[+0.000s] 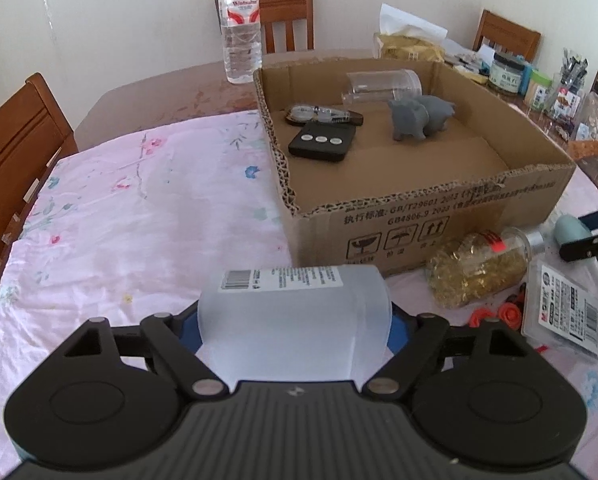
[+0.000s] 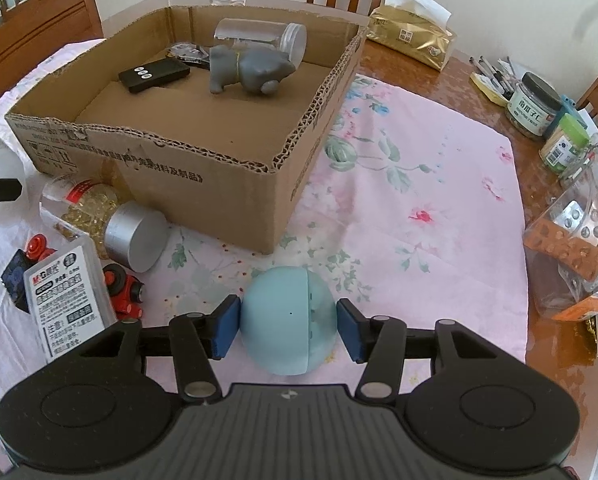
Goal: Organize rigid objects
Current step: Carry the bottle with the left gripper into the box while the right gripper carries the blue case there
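Note:
My left gripper (image 1: 295, 320) is shut on a frosted white plastic bottle (image 1: 295, 312), held sideways above the pink cloth in front of the cardboard box (image 1: 419, 216). My right gripper (image 2: 287, 326) is shut on a light blue egg-shaped object (image 2: 287, 316), near the box's corner (image 2: 267, 200). The box holds a grey toy animal (image 2: 247, 66), a black remote (image 2: 153, 74), a clear jar (image 2: 259, 36) and a small dark item. A jar of yellow beads with a silver lid (image 2: 107, 220), a white labelled case (image 2: 69, 288) and a red toy (image 2: 125, 284) lie outside the box.
A water bottle (image 1: 241, 28) stands behind the box. A gold tissue pack (image 2: 413, 36), jars, pens and packets (image 2: 571, 240) crowd the table's right side. Wooden chairs (image 1: 15, 140) surround the table. The pink floral cloth (image 2: 419, 184) lies to the right of the box.

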Demonstrator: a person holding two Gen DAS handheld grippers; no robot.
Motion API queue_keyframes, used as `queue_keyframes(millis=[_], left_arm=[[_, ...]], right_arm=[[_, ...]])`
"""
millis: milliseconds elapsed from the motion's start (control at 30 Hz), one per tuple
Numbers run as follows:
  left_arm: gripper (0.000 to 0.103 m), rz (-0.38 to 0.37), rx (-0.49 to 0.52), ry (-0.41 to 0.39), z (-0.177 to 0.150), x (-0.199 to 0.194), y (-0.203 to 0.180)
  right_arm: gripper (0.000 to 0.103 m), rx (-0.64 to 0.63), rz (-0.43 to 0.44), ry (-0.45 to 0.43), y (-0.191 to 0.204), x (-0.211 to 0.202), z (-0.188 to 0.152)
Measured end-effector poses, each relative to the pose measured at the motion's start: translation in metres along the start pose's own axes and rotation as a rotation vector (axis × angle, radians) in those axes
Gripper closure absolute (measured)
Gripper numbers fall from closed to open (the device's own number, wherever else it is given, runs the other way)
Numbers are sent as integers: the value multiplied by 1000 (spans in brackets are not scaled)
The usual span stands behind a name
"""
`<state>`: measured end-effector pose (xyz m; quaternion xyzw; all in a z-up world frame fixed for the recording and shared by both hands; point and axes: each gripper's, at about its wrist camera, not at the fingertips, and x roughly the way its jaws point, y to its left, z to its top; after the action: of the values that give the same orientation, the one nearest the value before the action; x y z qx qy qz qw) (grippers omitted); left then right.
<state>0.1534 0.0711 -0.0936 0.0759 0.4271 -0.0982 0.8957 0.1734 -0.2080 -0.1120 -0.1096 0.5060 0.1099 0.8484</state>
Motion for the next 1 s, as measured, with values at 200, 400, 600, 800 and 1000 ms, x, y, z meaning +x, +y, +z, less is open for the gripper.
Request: queue_keyframes(millis=[200, 400, 600, 800, 1000], left_arm=[[20, 6, 42, 35, 3, -17, -1], [20, -43, 80, 39, 16, -46, -5], [20, -57, 121, -59, 45, -75, -13], [20, -70, 132, -143, 85, -76, -20], [20, -70, 176, -143, 111, -51, -32]], right_arm=[[46, -14, -4, -14, -1, -13, 0], [46, -40, 9, -46, -4, -39, 4], [46, -63, 27, -109, -7, -70, 19], [46, -97, 38, -188, -5, -92, 44], [46, -130, 56, -233, 1, -96, 70]])
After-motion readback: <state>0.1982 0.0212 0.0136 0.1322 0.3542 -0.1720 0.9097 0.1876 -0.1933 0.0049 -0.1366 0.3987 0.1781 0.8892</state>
